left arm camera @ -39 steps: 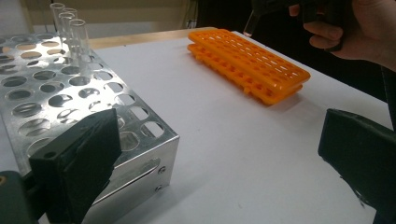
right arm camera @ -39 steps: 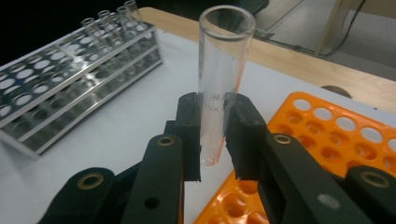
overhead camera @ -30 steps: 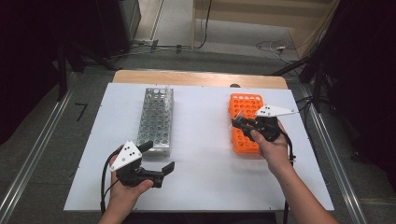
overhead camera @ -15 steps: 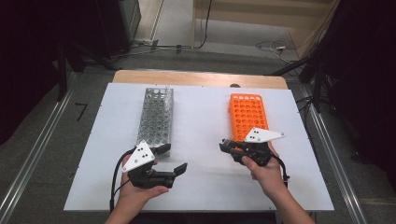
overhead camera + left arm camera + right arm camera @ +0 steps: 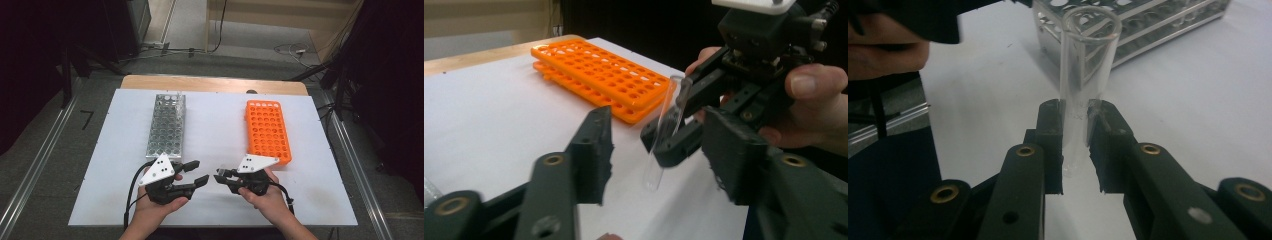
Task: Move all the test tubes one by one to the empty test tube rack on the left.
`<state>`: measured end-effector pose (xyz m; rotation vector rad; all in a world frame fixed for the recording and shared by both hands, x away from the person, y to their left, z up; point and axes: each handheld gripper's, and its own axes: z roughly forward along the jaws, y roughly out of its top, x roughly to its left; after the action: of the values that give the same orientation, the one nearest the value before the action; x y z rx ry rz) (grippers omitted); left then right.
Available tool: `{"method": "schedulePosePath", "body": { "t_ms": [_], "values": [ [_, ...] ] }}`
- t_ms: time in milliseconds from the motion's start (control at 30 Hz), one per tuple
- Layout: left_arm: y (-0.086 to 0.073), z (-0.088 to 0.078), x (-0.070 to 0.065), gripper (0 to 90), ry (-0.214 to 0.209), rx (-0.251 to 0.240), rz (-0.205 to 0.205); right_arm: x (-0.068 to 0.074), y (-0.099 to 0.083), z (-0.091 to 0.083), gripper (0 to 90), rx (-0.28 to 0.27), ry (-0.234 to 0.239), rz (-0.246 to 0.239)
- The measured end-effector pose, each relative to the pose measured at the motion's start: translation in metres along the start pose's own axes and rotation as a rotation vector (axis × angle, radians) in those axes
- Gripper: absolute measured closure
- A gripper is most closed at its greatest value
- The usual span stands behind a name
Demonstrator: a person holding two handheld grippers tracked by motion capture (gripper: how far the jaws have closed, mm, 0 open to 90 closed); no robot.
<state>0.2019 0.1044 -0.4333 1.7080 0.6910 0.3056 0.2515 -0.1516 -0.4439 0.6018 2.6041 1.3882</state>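
Your right gripper point(image 5: 1075, 145) is pinching the tube point(image 5: 1083, 85), held above the table point(image 5: 215, 125) at its near edge. Your left gripper point(image 5: 659, 150), jaws just closing, straddles the tube without contact.

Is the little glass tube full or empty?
Empty: the test tube in the right gripper is clear all through, no liquid visible.
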Motion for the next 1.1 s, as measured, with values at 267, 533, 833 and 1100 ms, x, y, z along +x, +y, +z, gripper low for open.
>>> {"method": "schedulePosePath", "body": {
  "t_ms": [267, 533, 833, 1100],
  "values": [
    [0.000, 0.007, -0.005, 58.6, -0.042, 0.016, 0.019, 0.015, 0.005, 0.010, 73.5, 0.016, 0.041, -0.020],
    [-0.002, 0.013, -0.009, 68.5, -0.056, 0.043, 0.040, 0.026, 0.010, 0.014, 73.5, 0.022, 0.072, -0.035],
    [-0.002, 0.013, -0.010, 76.5, -0.039, 0.044, 0.061, 0.025, 0.009, 0.014, 73.5, 0.023, 0.079, -0.027],
    [0.001, 0.008, -0.005, 76.8, -0.015, 0.026, 0.046, 0.023, 0.009, 0.009, 38.7, -0.001, 0.122, -0.019]
  ]
}}
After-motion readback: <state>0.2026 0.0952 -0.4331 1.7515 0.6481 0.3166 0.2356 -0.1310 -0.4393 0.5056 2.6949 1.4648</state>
